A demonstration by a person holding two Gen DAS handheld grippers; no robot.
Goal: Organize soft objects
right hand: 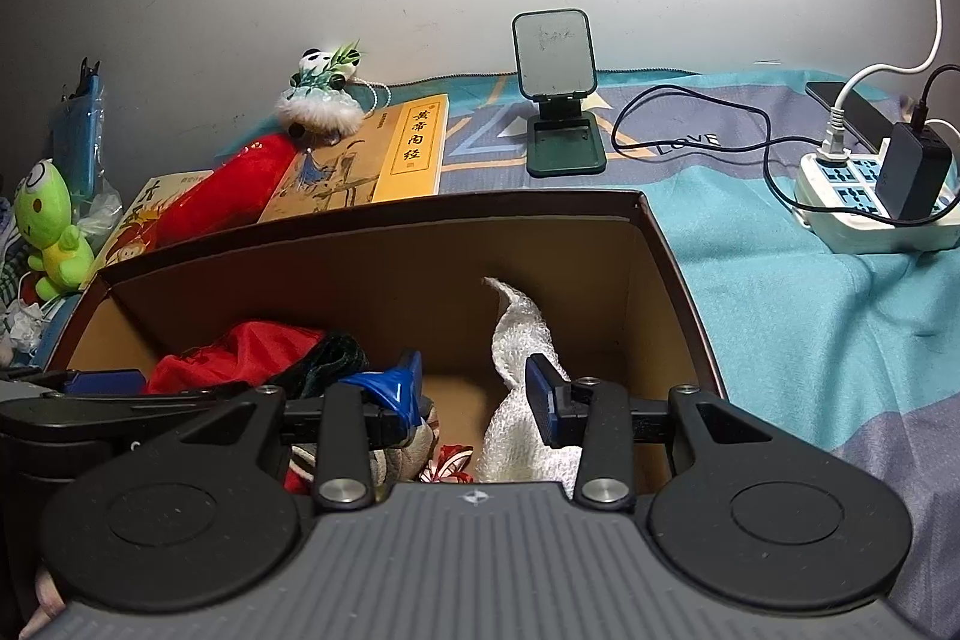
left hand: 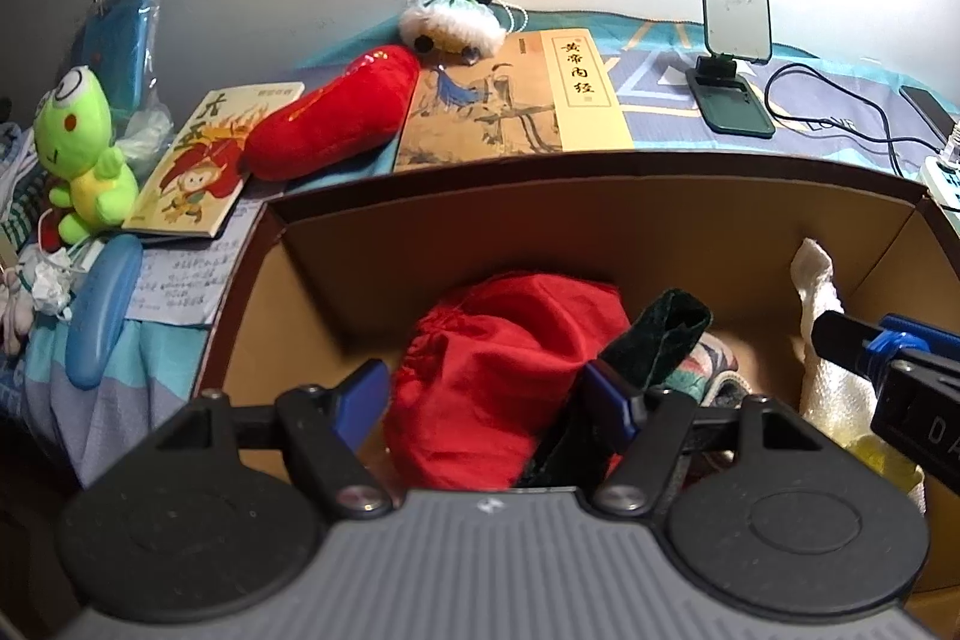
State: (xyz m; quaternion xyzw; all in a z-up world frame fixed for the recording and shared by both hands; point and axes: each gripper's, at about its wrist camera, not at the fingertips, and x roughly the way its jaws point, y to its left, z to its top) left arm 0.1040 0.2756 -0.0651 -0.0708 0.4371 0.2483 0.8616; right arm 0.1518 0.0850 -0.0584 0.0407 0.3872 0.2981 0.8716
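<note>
Inside the box (left hand: 312, 244), red cloth (left hand: 504, 370) lies between left jaws.

Right claw (right hand: 474, 394) beside white cloth (right hand: 522, 340) in box (right hand: 672, 268)

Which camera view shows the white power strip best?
The right wrist view: the white power strip lies whole on the bedcover, with its sockets and plugged-in black charger visible. The left wrist view shows only a cut-off corner at the right edge.
</note>
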